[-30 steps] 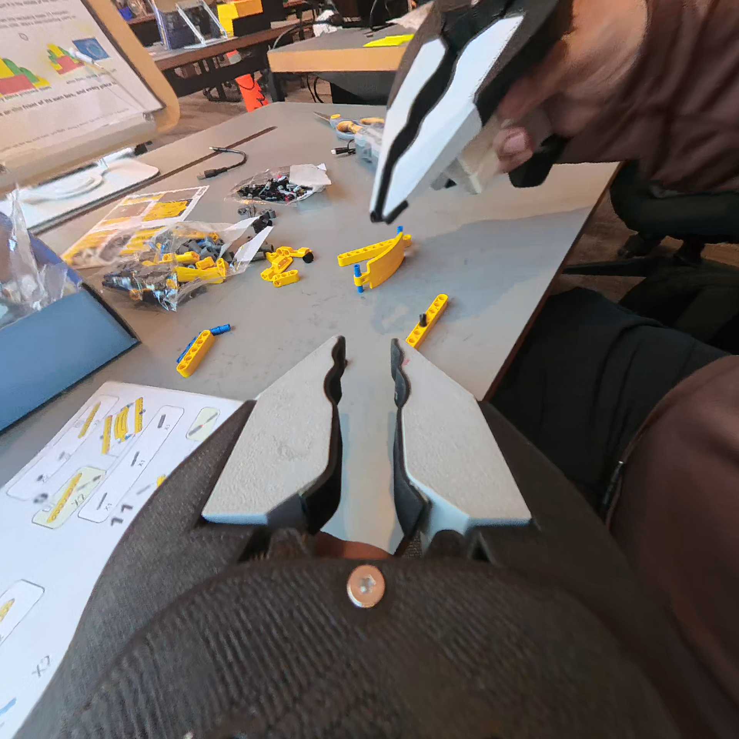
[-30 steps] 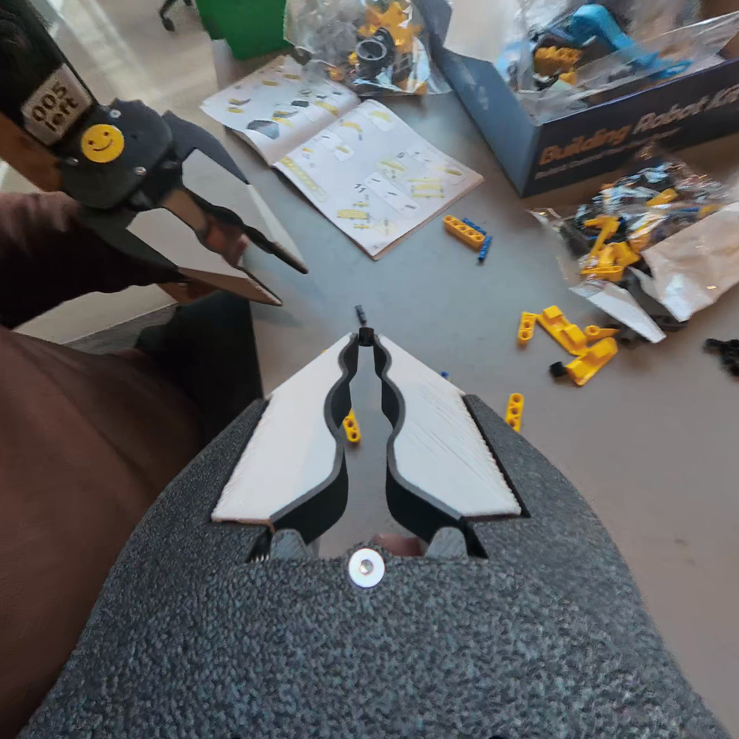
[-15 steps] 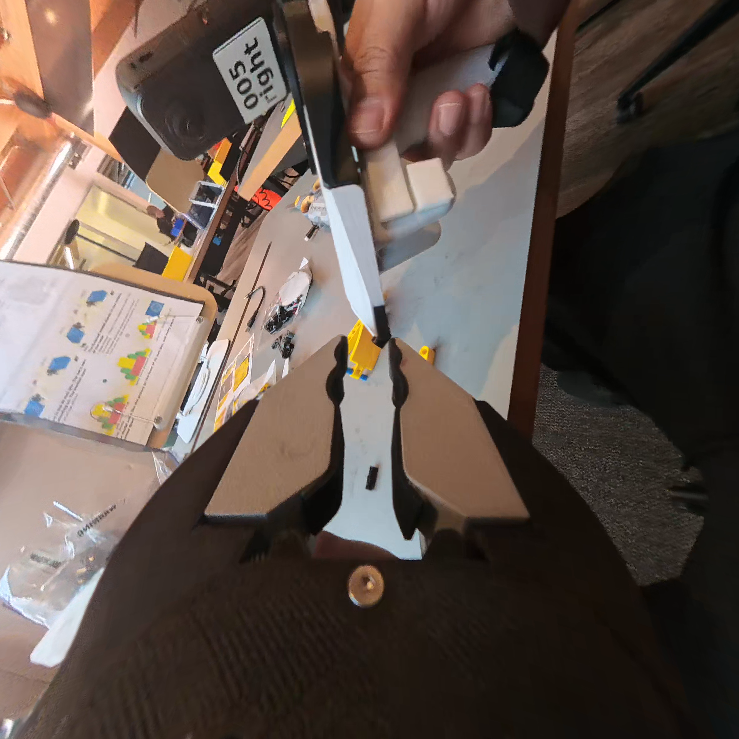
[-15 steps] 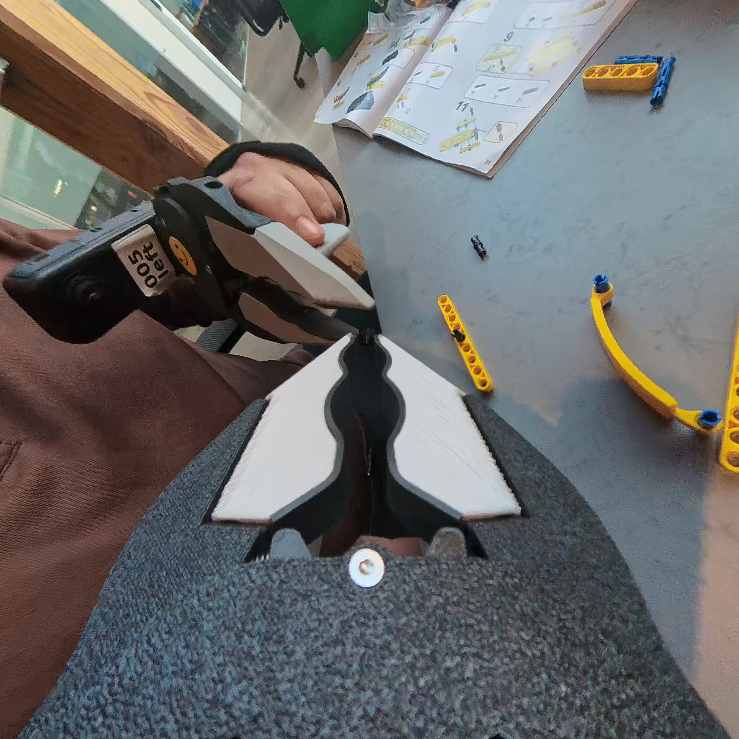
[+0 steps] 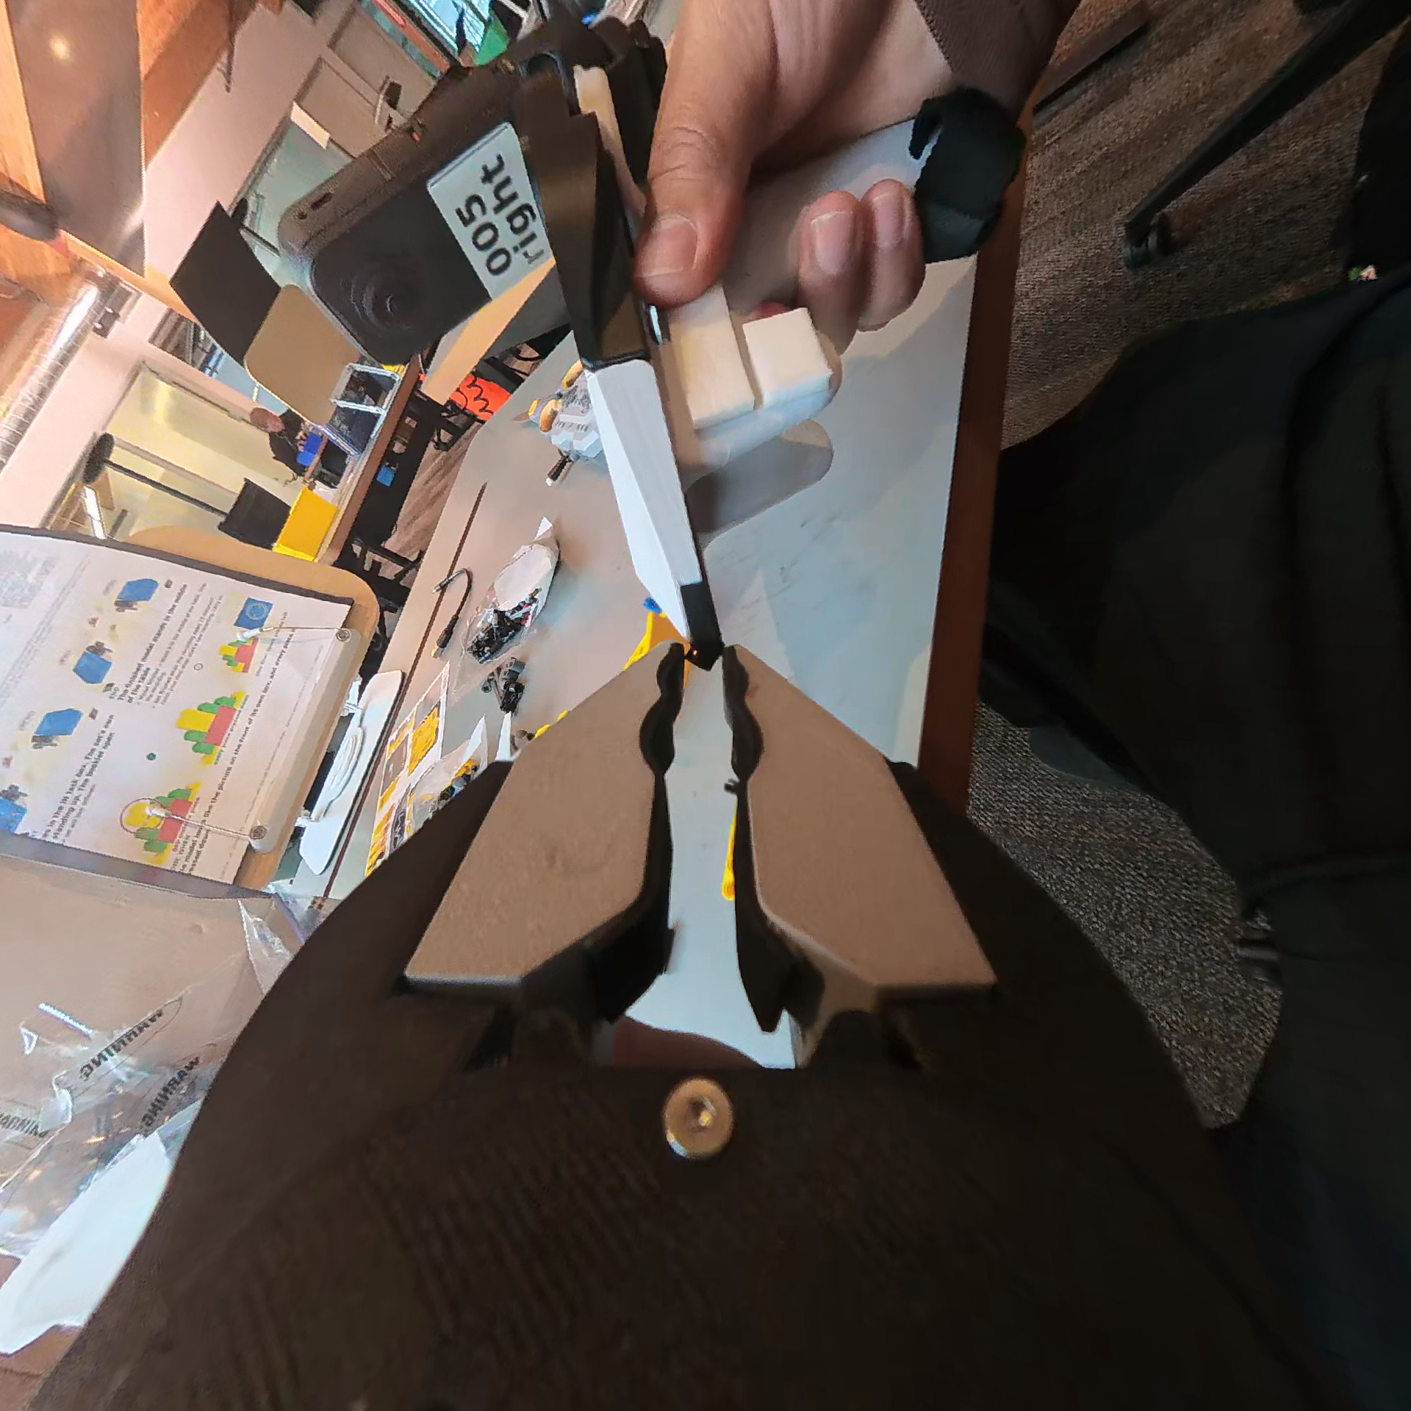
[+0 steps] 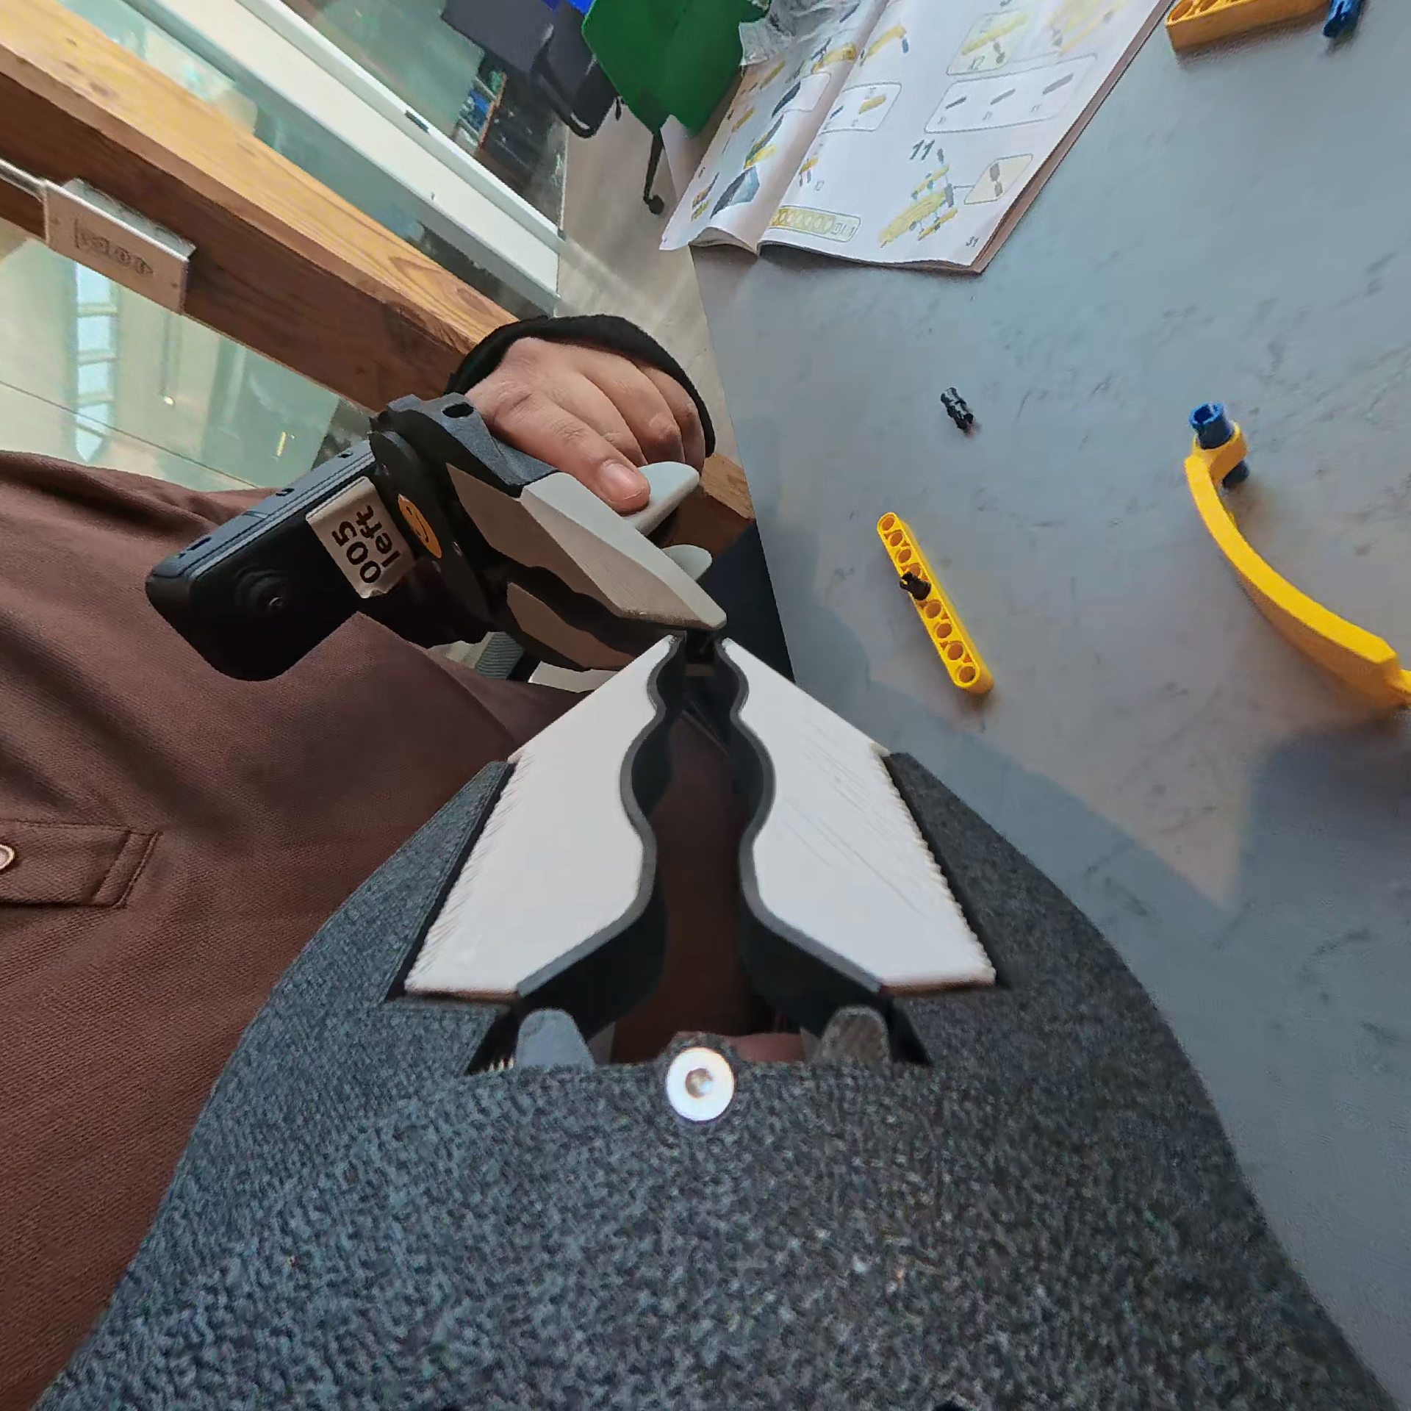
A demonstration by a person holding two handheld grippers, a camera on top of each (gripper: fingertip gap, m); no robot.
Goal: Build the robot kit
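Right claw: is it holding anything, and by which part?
The right claw pinches a small black peg at its very fingertips; which part of the peg cannot be told. The left claw flanks it.

The left tool [image 5: 699, 660] has 2 grey-tan wedge fingers [image 5: 561, 847] edged with wavy black pads, set in a dark ribbed body with 1 silver screw [image 5: 698, 1118] at the lower middle of the frame. The right tool [image 6: 696, 649] has 2 white fingers [image 6: 840, 855] in a speckled grey-black body, also with 1 screw [image 6: 699, 1084]. Each carries a black camera with a white label, and the person wears a brown shirt [image 6: 191, 802].
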